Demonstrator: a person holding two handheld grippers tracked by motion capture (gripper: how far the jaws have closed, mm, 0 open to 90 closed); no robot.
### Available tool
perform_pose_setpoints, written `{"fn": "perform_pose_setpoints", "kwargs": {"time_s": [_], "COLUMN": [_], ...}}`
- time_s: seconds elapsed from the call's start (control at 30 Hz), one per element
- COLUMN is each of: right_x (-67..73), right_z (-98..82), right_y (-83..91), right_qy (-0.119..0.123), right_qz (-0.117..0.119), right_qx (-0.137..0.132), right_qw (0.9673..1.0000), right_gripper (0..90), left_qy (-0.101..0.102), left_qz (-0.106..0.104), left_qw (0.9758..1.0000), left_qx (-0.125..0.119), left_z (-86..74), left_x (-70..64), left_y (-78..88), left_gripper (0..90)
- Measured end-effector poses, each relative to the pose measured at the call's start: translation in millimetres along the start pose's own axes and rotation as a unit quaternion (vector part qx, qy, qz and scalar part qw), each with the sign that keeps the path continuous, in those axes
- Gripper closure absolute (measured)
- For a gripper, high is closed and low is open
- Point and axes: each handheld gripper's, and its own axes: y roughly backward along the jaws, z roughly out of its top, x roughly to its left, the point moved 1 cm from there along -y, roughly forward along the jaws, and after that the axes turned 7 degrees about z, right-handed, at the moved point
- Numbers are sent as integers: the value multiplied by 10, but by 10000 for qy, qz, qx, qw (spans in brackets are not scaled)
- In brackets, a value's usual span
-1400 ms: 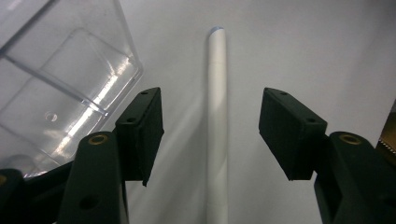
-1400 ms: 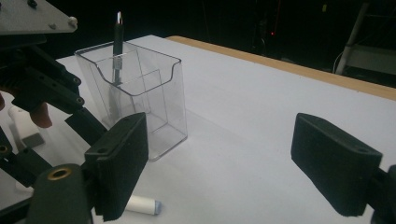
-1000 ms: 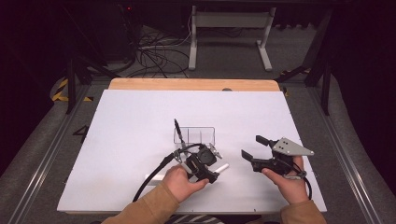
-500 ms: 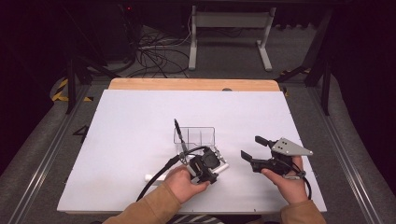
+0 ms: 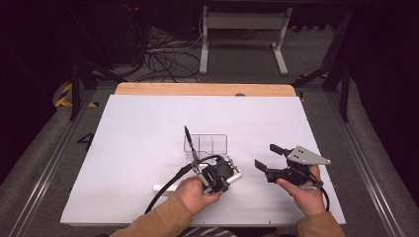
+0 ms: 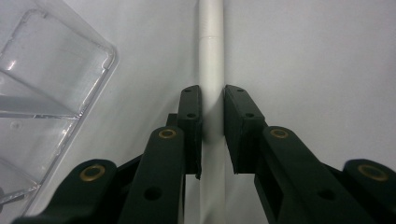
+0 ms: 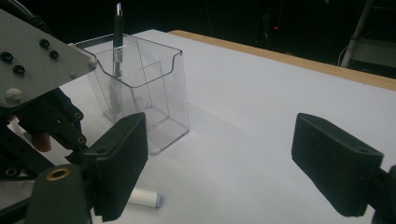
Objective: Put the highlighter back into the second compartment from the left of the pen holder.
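A white marker (image 6: 211,70) lies flat on the white counter (image 5: 138,128), just in front of a clear plastic holder (image 5: 210,144) that has a dark pen (image 5: 189,140) standing in it. The left gripper (image 6: 212,133) has just been closing, and its two black jaws now clench the marker's barrel from both sides. The right gripper (image 5: 266,158) hovers well to the side, jaws released and wide apart, holding nothing.
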Motion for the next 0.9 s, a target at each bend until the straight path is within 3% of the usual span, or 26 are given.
{"fn": "perform_pose_setpoints", "kwargs": {"time_s": [0.23,0.4,0.47,0.9], "right_x": [0,-1,-4,-9], "right_z": [2,0,0,-1], "right_y": [7,3,6,12], "right_qy": [-20,-31,-17,-32], "right_qz": [-7,-8,-1,-22], "right_qx": [-5,-9,-12,-7], "right_qw": [10000,10000,10000,10000], "right_gripper": [190,190,190,189], "left_qy": [53,208,178,195], "left_qz": [-9,-173,-180,-184], "left_qw": [10000,9996,9997,9982], "left_qx": [8,-20,-28,-532], "left_z": [1,-9,-13,-28], "left_x": [0,45,55,109], "left_y": [0,3,14,318], "left_gripper": [782,783,784,784]}}
